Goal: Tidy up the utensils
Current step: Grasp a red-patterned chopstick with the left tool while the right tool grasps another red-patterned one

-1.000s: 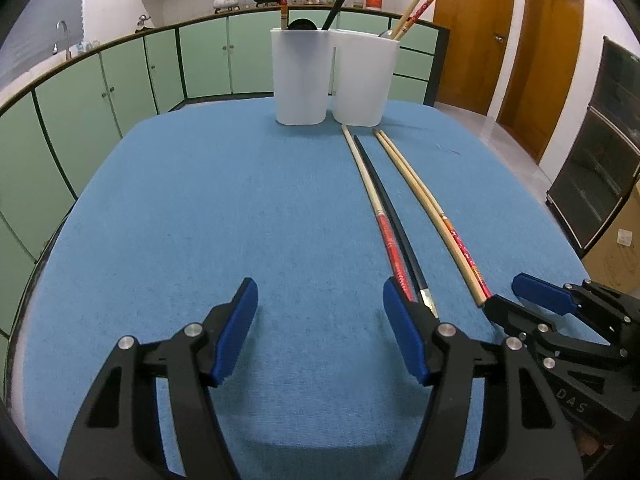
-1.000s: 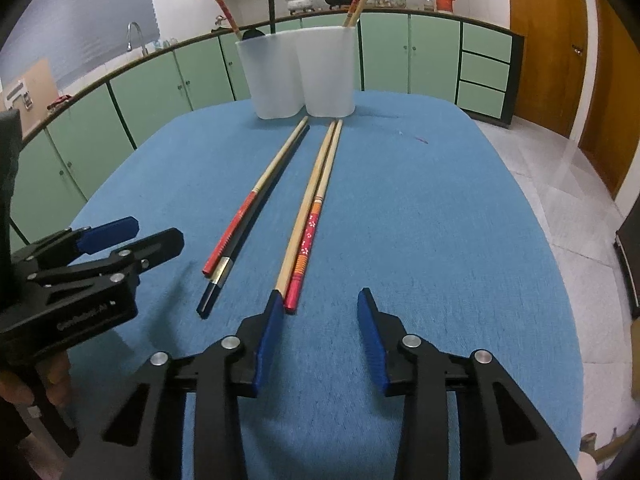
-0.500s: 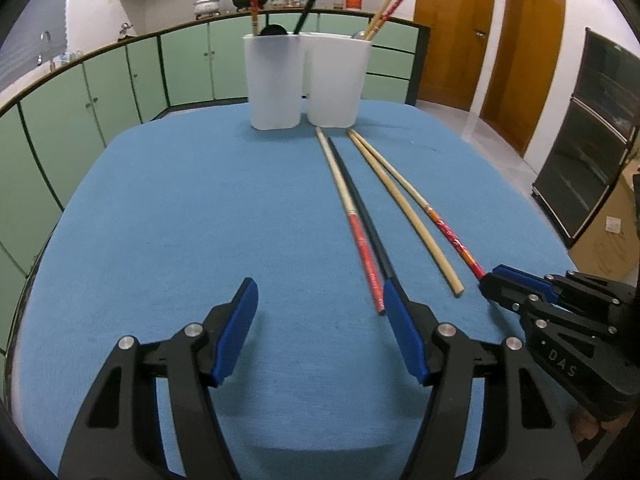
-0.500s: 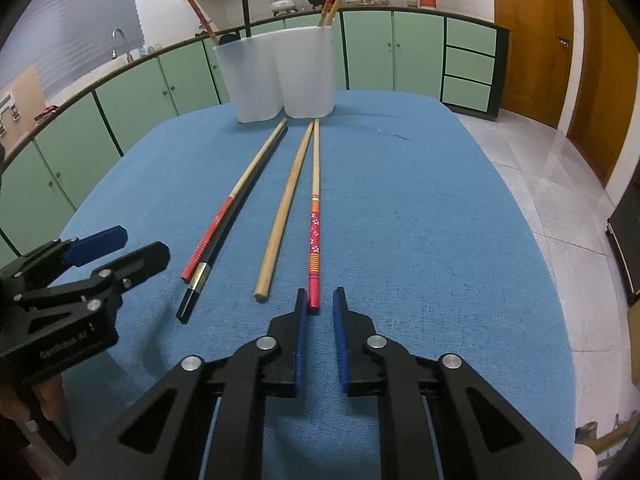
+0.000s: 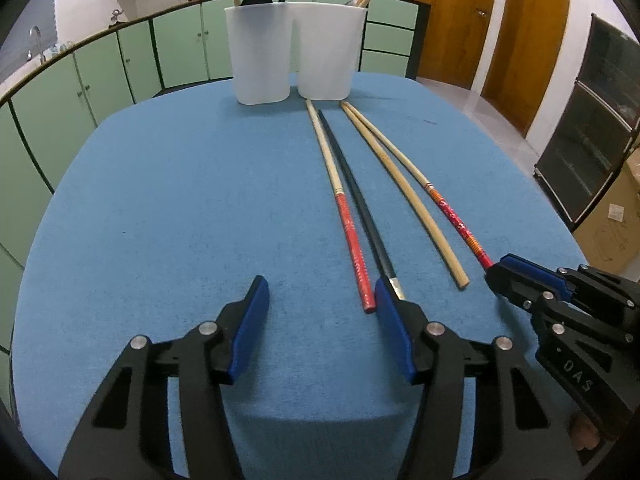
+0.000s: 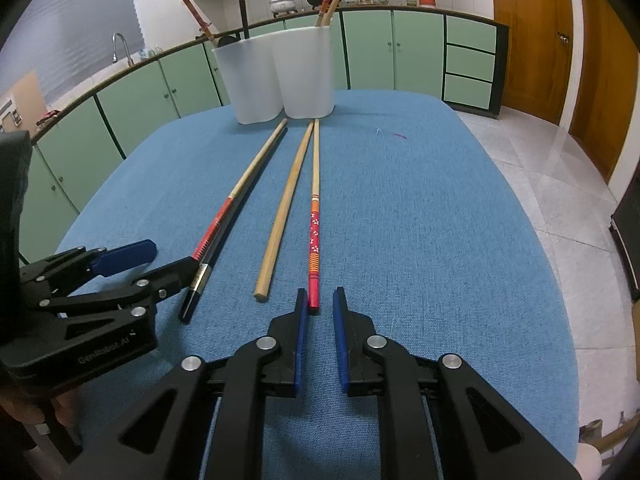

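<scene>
Four chopsticks lie lengthwise on the blue table (image 5: pixel 160 200) before a white twin-cup holder (image 5: pixel 294 52) that has more sticks in it. My right gripper (image 6: pixel 319 292) is shut on the near end of the red flowered chopstick (image 6: pixel 314 236). A plain bamboo chopstick (image 6: pixel 280 216) lies to its left. My left gripper (image 5: pixel 318 286) has its jaws closing, with nothing pressed by the pads. The red-ended chopstick (image 5: pixel 352 240) ends just inside its right finger. The black chopstick (image 5: pixel 368 220) runs under that finger.
Green cabinets (image 6: pixel 132 96) curve round the far side, and wooden doors (image 5: pixel 516 28) stand to the right. The tiled floor (image 6: pixel 560 184) drops off past the table's right edge. A hand (image 6: pixel 60 404) holds the left gripper's grip (image 6: pixel 80 320) low on the left.
My right jaws closed from wide apart onto the red flowered chopstick, which now lies apart from the plain bamboo one. My left jaws have narrowed a little.
</scene>
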`<state>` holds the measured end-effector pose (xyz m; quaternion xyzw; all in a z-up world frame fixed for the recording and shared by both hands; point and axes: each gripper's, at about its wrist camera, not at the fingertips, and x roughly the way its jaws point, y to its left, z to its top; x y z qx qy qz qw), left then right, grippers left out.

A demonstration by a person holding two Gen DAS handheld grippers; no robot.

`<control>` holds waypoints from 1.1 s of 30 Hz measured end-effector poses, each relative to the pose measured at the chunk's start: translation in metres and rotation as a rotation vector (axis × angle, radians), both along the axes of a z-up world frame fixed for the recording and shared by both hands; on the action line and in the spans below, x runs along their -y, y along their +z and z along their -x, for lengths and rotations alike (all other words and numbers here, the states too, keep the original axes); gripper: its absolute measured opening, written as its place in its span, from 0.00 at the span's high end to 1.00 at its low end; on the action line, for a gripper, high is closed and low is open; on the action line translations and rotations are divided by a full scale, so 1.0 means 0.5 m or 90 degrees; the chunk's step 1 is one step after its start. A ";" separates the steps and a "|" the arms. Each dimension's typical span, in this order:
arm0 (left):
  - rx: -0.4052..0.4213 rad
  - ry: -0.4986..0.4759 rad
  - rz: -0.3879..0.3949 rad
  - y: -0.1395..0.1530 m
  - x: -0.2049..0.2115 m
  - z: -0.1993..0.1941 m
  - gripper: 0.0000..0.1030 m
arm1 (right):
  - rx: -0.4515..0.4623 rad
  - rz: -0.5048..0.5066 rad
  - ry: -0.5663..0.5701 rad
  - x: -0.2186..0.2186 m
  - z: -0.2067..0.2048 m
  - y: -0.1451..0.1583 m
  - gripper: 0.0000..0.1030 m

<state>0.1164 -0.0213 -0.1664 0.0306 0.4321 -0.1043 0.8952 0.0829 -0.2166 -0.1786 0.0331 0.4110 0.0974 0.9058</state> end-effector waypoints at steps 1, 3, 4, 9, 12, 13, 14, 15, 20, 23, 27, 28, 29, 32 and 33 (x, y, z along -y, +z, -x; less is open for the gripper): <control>0.000 0.004 -0.002 0.001 -0.003 0.002 0.47 | 0.001 -0.002 0.000 0.001 0.000 0.000 0.88; 0.002 0.019 -0.009 0.002 -0.013 0.005 0.47 | 0.002 -0.009 -0.001 0.004 0.002 0.001 0.88; 0.002 0.024 -0.010 0.003 -0.018 0.007 0.47 | 0.002 -0.011 -0.001 0.005 0.002 0.001 0.88; 0.007 0.032 0.006 0.009 -0.036 0.019 0.48 | 0.006 -0.023 0.004 0.008 0.005 0.002 0.87; 0.004 0.025 0.007 0.006 -0.033 0.023 0.48 | 0.005 -0.022 0.008 0.005 0.005 0.001 0.86; 0.004 0.023 0.005 0.005 -0.033 0.023 0.48 | 0.005 -0.025 0.010 0.005 0.005 0.001 0.86; 0.003 0.020 0.005 0.005 -0.032 0.022 0.49 | 0.004 -0.027 0.012 0.005 0.004 0.001 0.86; 0.003 0.020 0.005 0.004 -0.031 0.021 0.49 | 0.004 -0.029 0.014 0.005 0.004 0.001 0.85; 0.000 0.012 0.006 0.004 -0.020 0.019 0.55 | 0.003 -0.034 0.015 0.003 0.002 -0.001 0.85; 0.000 0.010 0.000 0.002 -0.010 0.019 0.57 | 0.003 -0.032 0.018 0.002 0.002 -0.002 0.85; 0.000 0.013 -0.005 0.001 -0.005 0.021 0.61 | 0.003 -0.018 0.019 -0.003 0.002 -0.002 0.85; 0.001 0.012 -0.007 0.001 -0.002 0.021 0.62 | 0.004 -0.012 0.019 -0.005 0.002 -0.002 0.86; 0.001 0.012 -0.008 0.001 0.001 0.022 0.64 | 0.004 -0.009 0.018 -0.006 0.002 -0.002 0.87; 0.003 0.011 -0.011 0.001 0.008 0.023 0.74 | 0.002 -0.014 0.021 -0.006 0.000 -0.004 0.92; 0.004 0.011 -0.013 0.002 0.010 0.023 0.80 | 0.001 -0.016 0.021 -0.006 0.000 -0.005 0.95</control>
